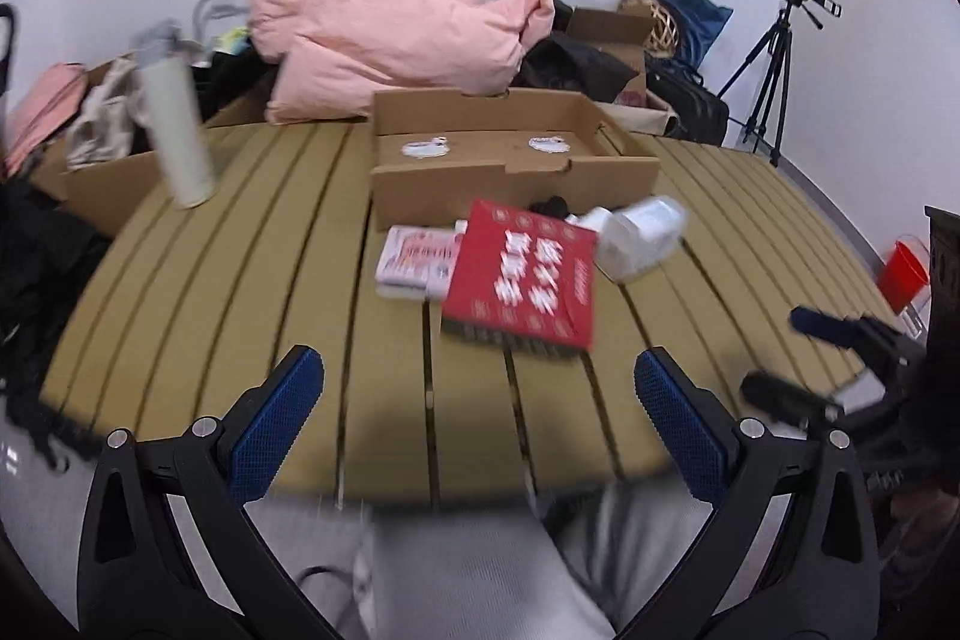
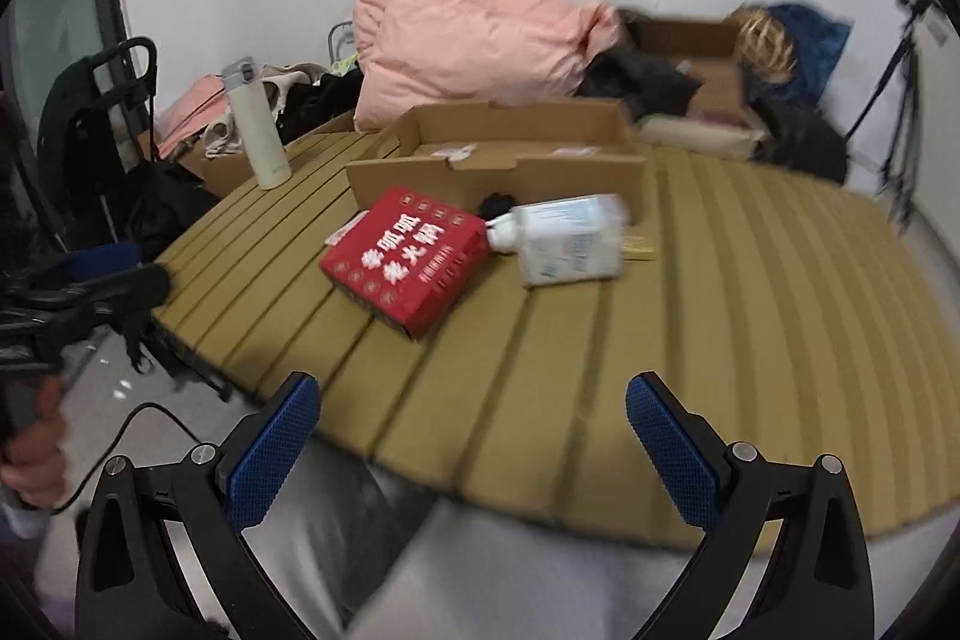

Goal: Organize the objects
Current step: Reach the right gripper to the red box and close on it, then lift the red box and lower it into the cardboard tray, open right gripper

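Observation:
A red box with white characters (image 1: 525, 274) (image 2: 408, 259) lies on the slatted tan table (image 1: 240, 250) (image 2: 720, 310). Beside it lie a clear plastic bottle (image 1: 639, 235) (image 2: 567, 239) on its side and a pink-and-white packet (image 1: 417, 259) (image 2: 347, 229). A small black item (image 1: 549, 205) (image 2: 495, 203) sits just behind the box. An open shallow cardboard box (image 1: 510, 148) (image 2: 498, 154) stands farther back. My left gripper (image 1: 477, 388) hangs open at the table's near edge. My right gripper (image 2: 471, 418) is open too, also near the edge, and shows at the right of the left wrist view (image 1: 810, 358).
A white flask (image 1: 177, 130) (image 2: 258, 130) stands at the table's back left. Behind the table are a pink duvet (image 1: 384, 22) (image 2: 474, 40), cardboard boxes and dark bags. A camera tripod (image 1: 774, 82) stands at the far right, near a red bucket (image 1: 903, 274). A person's grey-clad legs (image 1: 480, 568) are below.

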`<state>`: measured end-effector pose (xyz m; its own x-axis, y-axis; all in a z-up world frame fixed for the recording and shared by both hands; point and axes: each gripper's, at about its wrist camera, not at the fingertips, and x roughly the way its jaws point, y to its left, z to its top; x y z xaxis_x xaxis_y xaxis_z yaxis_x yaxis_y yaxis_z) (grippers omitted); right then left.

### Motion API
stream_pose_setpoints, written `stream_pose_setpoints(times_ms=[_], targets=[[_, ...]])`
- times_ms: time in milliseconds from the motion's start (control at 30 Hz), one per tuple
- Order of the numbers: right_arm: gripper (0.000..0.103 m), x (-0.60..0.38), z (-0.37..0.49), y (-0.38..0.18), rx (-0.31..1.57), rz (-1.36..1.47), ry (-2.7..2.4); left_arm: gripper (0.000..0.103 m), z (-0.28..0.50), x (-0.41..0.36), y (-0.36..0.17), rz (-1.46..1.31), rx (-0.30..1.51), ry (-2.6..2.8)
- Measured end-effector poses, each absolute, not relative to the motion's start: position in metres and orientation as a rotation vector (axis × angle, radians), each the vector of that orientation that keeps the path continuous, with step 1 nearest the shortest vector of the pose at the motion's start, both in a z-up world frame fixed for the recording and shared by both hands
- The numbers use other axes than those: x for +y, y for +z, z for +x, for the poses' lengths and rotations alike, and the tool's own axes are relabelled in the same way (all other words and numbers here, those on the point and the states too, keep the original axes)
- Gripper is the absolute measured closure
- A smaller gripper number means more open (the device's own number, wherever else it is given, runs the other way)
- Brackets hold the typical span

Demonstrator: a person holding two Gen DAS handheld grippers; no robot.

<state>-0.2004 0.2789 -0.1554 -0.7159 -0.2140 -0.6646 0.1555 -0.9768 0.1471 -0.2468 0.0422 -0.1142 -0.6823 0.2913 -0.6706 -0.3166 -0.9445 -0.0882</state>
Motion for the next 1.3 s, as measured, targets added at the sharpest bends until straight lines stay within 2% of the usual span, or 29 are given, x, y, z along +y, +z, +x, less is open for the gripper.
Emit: stream_pose_setpoints(times_ms=[33, 100, 133, 167, 200, 267, 333, 400, 433, 500, 567, 700, 833, 1033, 1167, 1300], targets=[[0.005, 0.276, -0.214, -0.161, -0.152, 1.079, -2.715, 0.0, -0.266, 0.046, -0.124, -1.051, 0.052, 2.609], [0.011, 0.268, -0.246, -0.175, -0.17, 1.149, -2.703, 0.006, -0.302, 0.051, -0.145, -1.124, 0.011, 2.581], [0.021, 0.264, -0.264, -0.184, -0.178, 1.192, -2.691, 0.01, -0.313, 0.051, -0.153, -1.149, -0.015, 2.554], [0.028, 0.26, -0.278, -0.19, -0.213, 1.203, -2.672, 0.019, -0.321, 0.051, -0.16, -1.16, -0.033, 2.536], [0.029, 0.258, -0.288, -0.194, -0.249, 1.21, -2.655, 0.026, -0.328, 0.052, -0.167, -1.171, -0.044, 2.526], [0.031, 0.252, -0.308, -0.204, -0.322, 1.228, -2.617, 0.037, -0.341, 0.054, -0.186, -1.22, -0.062, 2.502], [0.033, 0.248, -0.319, -0.211, -0.352, 1.238, -2.593, 0.043, -0.344, 0.047, -0.196, -1.224, -0.188, 2.465], [0.047, 0.247, -0.326, -0.216, -0.394, 1.231, -2.554, 0.064, -0.34, 0.039, -0.201, -1.199, -0.308, 2.409], [0.054, 0.246, -0.329, -0.219, -0.379, 1.262, -2.564, 0.064, -0.337, 0.037, -0.202, -1.19, -0.335, 2.402], [0.058, 0.245, -0.328, -0.217, -0.359, 1.246, -2.574, 0.067, -0.329, 0.036, -0.2, -1.175, -0.331, 2.433], [0.067, 0.243, -0.325, -0.213, -0.338, 1.247, -2.58, 0.069, -0.319, 0.04, -0.194, -1.208, -0.311, 2.446], [0.068, 0.245, -0.3, -0.194, -0.276, 1.229, -2.566, 0.069, -0.269, 0.045, -0.174, -1.23, -0.293, 2.438], [0.068, 0.257, -0.261, -0.192, -0.264, 1.263, -2.517, 0.074, -0.221, 0.056, -0.178, -1.26, -0.285, 2.409], [0.068, 0.265, -0.233, -0.205, -0.268, 1.337, -2.524, 0.074, -0.208, 0.071, -0.187, -1.269, -0.191, 2.418], [0.068, 0.272, -0.236, -0.208, -0.304, 1.349, -2.523, 0.06, -0.216, 0.073, -0.191, -1.268, -0.18, 2.412], [0.068, 0.273, -0.237, -0.211, -0.321, 1.351, -2.52, 0.061, -0.228, 0.071, -0.196, -1.284, -0.214, 2.384]])
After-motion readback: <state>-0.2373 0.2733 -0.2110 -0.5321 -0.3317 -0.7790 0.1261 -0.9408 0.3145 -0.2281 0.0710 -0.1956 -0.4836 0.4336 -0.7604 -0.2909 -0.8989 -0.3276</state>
